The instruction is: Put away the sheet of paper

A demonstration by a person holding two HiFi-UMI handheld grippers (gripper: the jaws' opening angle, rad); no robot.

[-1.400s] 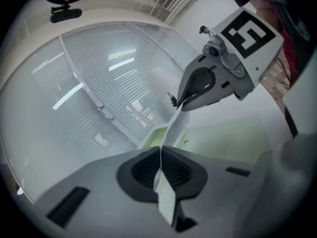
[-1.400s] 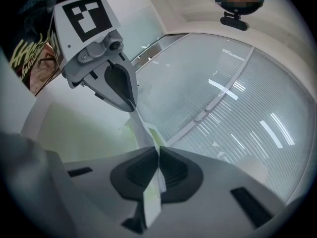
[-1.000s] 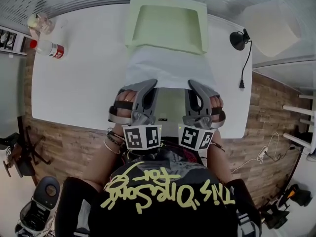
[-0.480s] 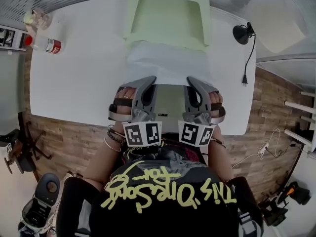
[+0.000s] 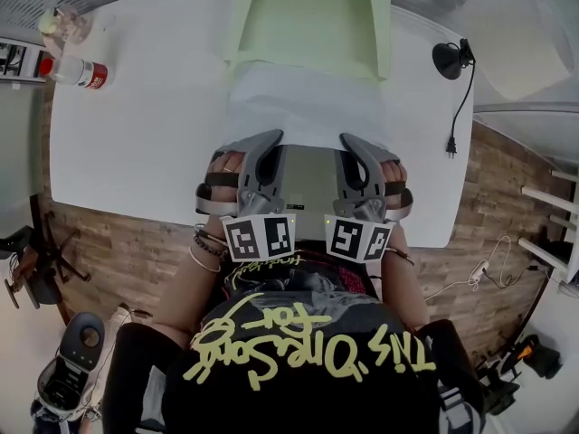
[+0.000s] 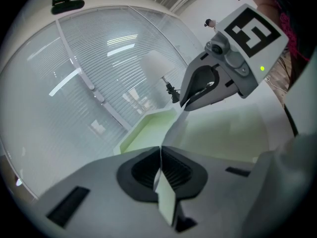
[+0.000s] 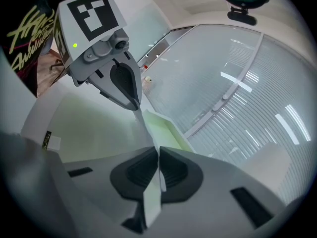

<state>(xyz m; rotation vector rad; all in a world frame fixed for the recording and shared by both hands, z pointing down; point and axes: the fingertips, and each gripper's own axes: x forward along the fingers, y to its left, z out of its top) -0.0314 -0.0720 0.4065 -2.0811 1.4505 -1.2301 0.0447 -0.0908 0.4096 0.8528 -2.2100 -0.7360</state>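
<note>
The left gripper [image 6: 159,152] is clamped shut on the near edge of a thin white rectangular sheet of paper [image 5: 303,107]. The right gripper [image 7: 157,155] pinches the same edge tight, with the paper stretched between the two. The sheet's far end drapes over the near rim of a pale green plastic tray [image 5: 381,30] at the far edge of the white table [image 5: 136,143]. This looks like the delivery step. Next the sheet needs feeding forward and down into the tray, then both grips letting go together.
</note>
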